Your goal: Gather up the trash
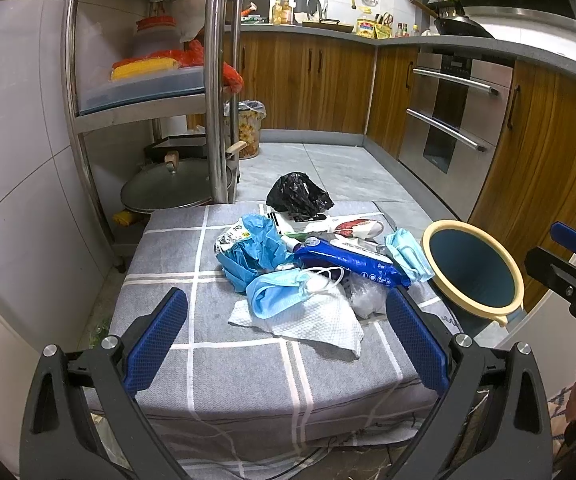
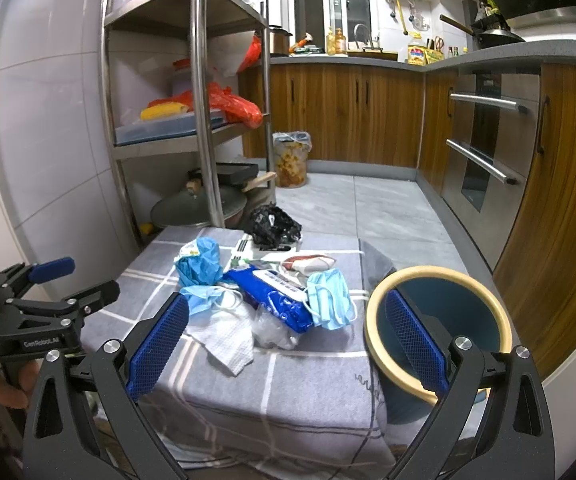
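Right now the trash (image 1: 308, 264) lies heaped in the middle of the surface (image 1: 247, 376), which is draped in a grey checked cloth. At the heap's twelve o'clock sits a crumpled black bag (image 1: 298, 194); at nine o'clock a bunched blue glove (image 1: 253, 254); through the centre runs a dark blue wipes pack (image 1: 348, 262). A light blue face mask (image 1: 283, 292) rests on a white paper towel (image 1: 308, 326) at six o'clock, touching it, and a second mask (image 1: 406, 254) lies at three o'clock, just beside the bin. That bin (image 1: 472, 270), blue with a cream rim, stands off the surface's edge at three o'clock. The left tongs (image 1: 285, 334) are spread wide, clear of everything, above the near edge of the heap. The right tongs (image 2: 285, 338) are likewise spread and grip nothing; one finger (image 2: 416, 340) shows in front of the bin's mouth. A steel shelf rack (image 1: 215, 80) stands at eleven o'clock.
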A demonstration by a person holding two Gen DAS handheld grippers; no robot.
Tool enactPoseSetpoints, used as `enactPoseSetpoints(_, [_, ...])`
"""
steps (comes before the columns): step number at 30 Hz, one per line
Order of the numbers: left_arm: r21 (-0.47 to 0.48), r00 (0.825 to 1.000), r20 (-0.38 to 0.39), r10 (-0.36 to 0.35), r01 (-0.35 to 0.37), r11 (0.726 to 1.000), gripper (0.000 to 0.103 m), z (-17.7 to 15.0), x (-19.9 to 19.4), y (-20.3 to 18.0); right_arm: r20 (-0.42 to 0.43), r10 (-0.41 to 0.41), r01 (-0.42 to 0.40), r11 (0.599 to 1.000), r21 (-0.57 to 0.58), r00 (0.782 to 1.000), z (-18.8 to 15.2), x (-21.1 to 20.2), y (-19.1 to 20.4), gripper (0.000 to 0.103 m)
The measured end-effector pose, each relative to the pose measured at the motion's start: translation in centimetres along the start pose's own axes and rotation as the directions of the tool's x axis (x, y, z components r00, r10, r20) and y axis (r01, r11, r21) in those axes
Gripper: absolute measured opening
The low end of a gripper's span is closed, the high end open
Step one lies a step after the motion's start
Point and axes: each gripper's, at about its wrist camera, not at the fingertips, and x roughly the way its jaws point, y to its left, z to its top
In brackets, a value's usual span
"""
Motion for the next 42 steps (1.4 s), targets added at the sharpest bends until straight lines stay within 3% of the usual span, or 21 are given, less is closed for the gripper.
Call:
enactPoseSetpoints(15, [-0.042, 0.996, -0.087, -0.033, 0.029, 0.999, 0.097, 0.5, 3.0, 1.0, -0.077, 0.007, -0.005, 0.999, 0.035, 0.997, -0.6, 2.1, -0.7, 0.098])
enactPoseSetpoints(19, [-0.058, 0.987, -0.152, -0.051, 0.043, 0.997, 0.082, 0.9, 5.1, 2.0, -0.120, 0.024, -0.015, 0.997, 0.072, 0.993, -0.6, 3.3, -1.5, 0.098])
enactPoseSetpoints(21, [-0.066, 0.980, -0.189, -0.059, 0.047, 0.997, 0.079, 0.9, 6.2, 2.3, -0.139, 0.029, -0.016, 0.996, 0.090, 0.990, -0.5, 4.0, -1.9, 0.098])
enactPoseSetpoints(25, [-0.085, 0.949, -0.294, -0.117, 0.096, 0.992, 0.076, 0.9, 9.5, 2.7, -0.201, 0.056, -0.028, 0.990, 0.142, 0.978, -0.2, 6.3, -3.0, 0.098])
enactPoseSetpoints(37, [-0.086, 0.904, -0.398, -0.156, 0.133, 0.987, 0.075, 1.0, 16.9, 3.4, -0.328, 0.093, -0.017, 0.974, 0.227, 0.940, 0.1, 13.6, -7.1, 0.095])
enactPoseSetpoints(42, [-0.130, 0.875, -0.458, -0.159, 0.111, 0.985, 0.062, 0.5, 19.8, 4.3, -0.372, 0.107, -0.025, 0.975, 0.220, 0.922, 0.2, 16.2, -7.5, 0.086])
